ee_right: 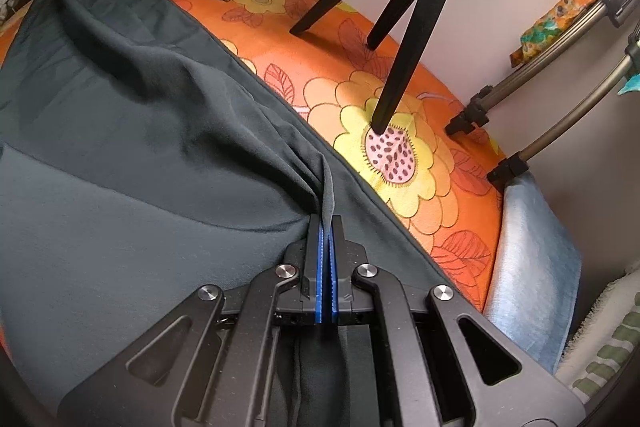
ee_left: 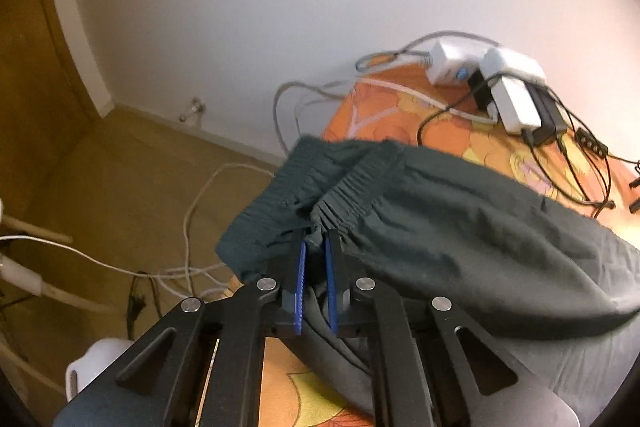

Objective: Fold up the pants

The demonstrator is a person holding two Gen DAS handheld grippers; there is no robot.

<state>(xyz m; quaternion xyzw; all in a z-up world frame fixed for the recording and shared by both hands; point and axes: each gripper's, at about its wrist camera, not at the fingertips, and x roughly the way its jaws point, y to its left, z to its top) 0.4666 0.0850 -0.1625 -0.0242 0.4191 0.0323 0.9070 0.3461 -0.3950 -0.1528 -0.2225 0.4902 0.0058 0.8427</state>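
Orange cloth with big yellow flowers [ee_right: 404, 155] covers the table where you work, and a white wall stands behind it. Your dark green pants [ee_right: 132, 131] lie spread across the cloth. Your left gripper [ee_left: 316, 247] pinches the bunched stretchy waistband [ee_left: 352, 183], with the two blue pads close together around the fabric. Your right gripper [ee_right: 326, 227] is squeezed tight on a thin fold of the pants, lifting it into a ridge. A black tripod [ee_right: 404, 7] stands on the cloth just beside the pants, and white chargers with tangled cords [ee_left: 508, 87] sit near the wall
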